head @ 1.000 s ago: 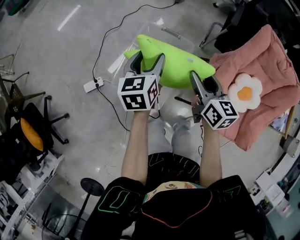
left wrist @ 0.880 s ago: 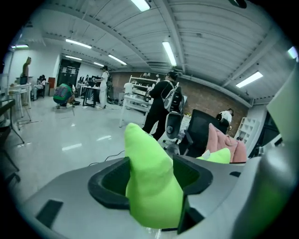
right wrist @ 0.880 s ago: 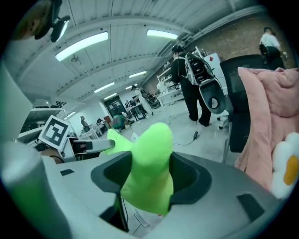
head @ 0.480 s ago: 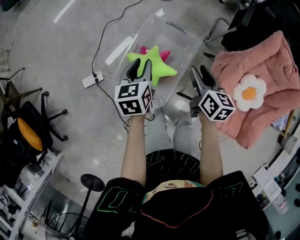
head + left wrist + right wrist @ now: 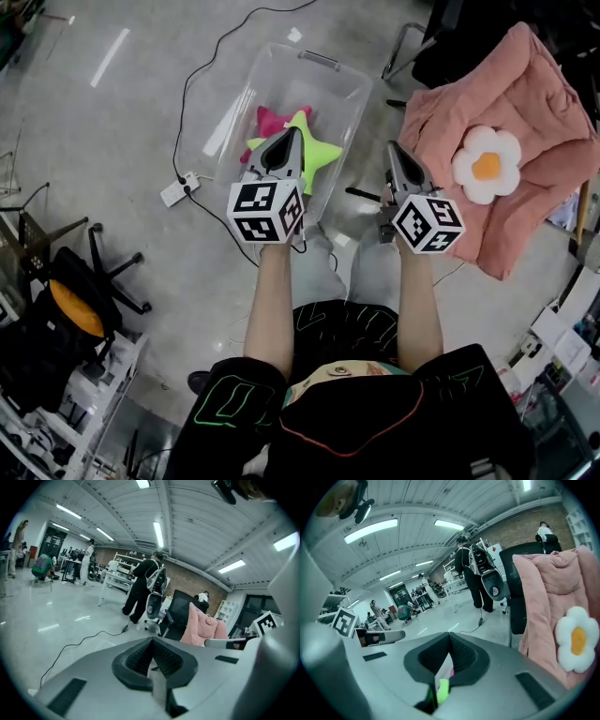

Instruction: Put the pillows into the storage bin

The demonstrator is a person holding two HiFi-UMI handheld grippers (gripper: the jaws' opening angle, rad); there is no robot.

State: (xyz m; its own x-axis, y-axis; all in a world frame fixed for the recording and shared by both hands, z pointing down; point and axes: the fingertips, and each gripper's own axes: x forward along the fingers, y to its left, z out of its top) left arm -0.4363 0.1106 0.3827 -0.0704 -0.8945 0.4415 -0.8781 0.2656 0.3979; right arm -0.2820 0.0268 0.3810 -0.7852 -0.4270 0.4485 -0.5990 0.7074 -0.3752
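A clear storage bin (image 5: 330, 73) stands on the floor ahead. In it a green star pillow (image 5: 314, 159) lies partly over a pink star pillow (image 5: 266, 122). To the right a white flower pillow with an orange centre (image 5: 486, 164) (image 5: 577, 639) rests on a pink blanket (image 5: 525, 94) (image 5: 541, 588). My left gripper (image 5: 292, 136) (image 5: 151, 643) hangs over the bin's near part, above the green star, shut and empty. Just right of the bin, my right gripper (image 5: 394, 148) (image 5: 449, 638) is shut with nothing in it.
A white power strip (image 5: 177, 189) with a black cable lies on the floor left of the bin. A black office chair holding an orange cushion (image 5: 67, 305) stands at the far left. People stand among desks (image 5: 143, 590) in the far room.
The green star pillow, held up between both grippers a second ago, now lies in the bin. Both grippers have let go, shut and drawn back a little.
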